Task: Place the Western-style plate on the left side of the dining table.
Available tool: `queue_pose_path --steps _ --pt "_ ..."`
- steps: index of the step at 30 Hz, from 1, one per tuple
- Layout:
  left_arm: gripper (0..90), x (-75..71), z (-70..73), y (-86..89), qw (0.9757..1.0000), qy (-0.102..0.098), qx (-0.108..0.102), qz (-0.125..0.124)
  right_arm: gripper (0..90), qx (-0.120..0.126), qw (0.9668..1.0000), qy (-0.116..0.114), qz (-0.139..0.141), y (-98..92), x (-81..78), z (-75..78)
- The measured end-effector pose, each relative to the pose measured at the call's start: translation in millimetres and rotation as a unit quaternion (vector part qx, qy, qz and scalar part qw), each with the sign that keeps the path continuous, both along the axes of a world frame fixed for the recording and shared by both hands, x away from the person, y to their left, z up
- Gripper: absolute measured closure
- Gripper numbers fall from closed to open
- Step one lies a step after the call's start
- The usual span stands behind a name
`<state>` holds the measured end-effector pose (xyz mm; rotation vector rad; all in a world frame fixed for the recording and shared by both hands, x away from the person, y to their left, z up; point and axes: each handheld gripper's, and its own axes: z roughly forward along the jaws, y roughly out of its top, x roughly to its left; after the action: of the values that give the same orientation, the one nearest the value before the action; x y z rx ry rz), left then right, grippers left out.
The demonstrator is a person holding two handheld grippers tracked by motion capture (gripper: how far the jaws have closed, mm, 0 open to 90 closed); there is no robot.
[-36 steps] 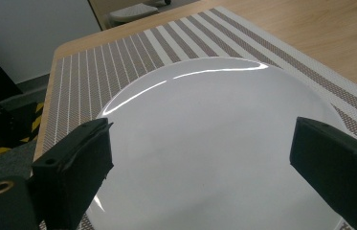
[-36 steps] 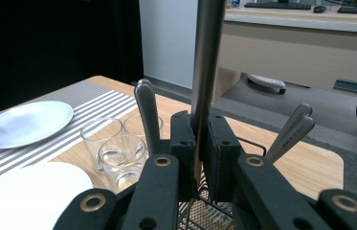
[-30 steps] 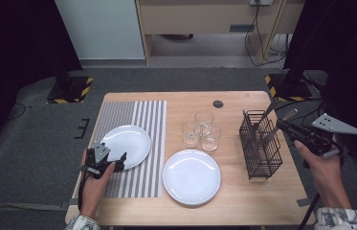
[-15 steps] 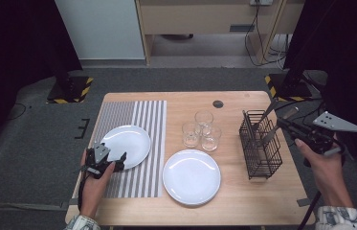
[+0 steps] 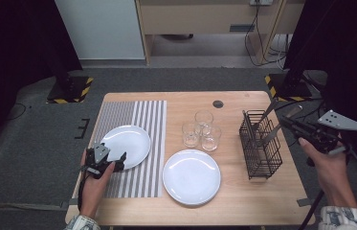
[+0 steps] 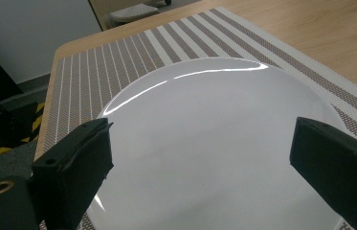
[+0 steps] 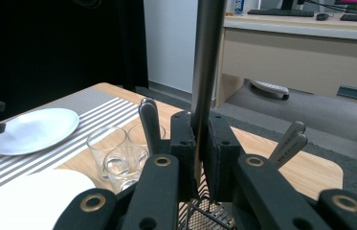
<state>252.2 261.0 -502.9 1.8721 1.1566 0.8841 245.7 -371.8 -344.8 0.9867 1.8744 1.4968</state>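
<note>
The right gripper (image 7: pixel 200 158) pinches a metal utensil handle (image 7: pixel 207 72) that rises upright between its pads, held above the black wire rack (image 5: pixel 261 148) at the table's right edge. The left gripper (image 6: pixel 205 167) is spread, its 2 pads flanking the near rim of the white plate (image 6: pixel 205 143) on the striped mat (image 6: pixel 133 52).

The table (image 5: pixel 243 201) is pale wood with a smooth, matt grain. On its left half lies a woven mat (image 5: pixel 140 120), coarse-textured and striped grey and white. Both plates (image 5: pixel 191 176) look like glossy white ceramic and throw back bright streaks of light. The three tumblers (image 5: pixel 204 129) are clear glass. The basket (image 5: pixel 261 148) near the right edge is thin black wire. The utensil handle (image 7: pixel 206 67) is smooth, brushed grey metal, pinched between the matt black pads (image 7: pixel 182 158) of the right gripper (image 7: pixel 199 158).
</note>
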Motion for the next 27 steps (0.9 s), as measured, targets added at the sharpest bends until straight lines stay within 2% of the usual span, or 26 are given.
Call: queue_pose_path --steps 7,14,27 --pt "6.9 -0.1 0.1 0.2 1.0000 0.000 0.000 0.000 83.4 0.004 0.9999 -0.009 0.001 -2.1 -2.3 5.4" --pt "6.9 -0.1 0.0 0.1 1.0000 0.000 0.000 0.000 83.4 0.029 0.9993 -0.021 0.009 -4.6 -5.4 9.7" --pt "6.9 -0.2 0.2 0.1 1.0000 0.000 0.000 0.000 83.4 0.028 0.9989 -0.029 0.022 -4.0 -11.4 20.8"
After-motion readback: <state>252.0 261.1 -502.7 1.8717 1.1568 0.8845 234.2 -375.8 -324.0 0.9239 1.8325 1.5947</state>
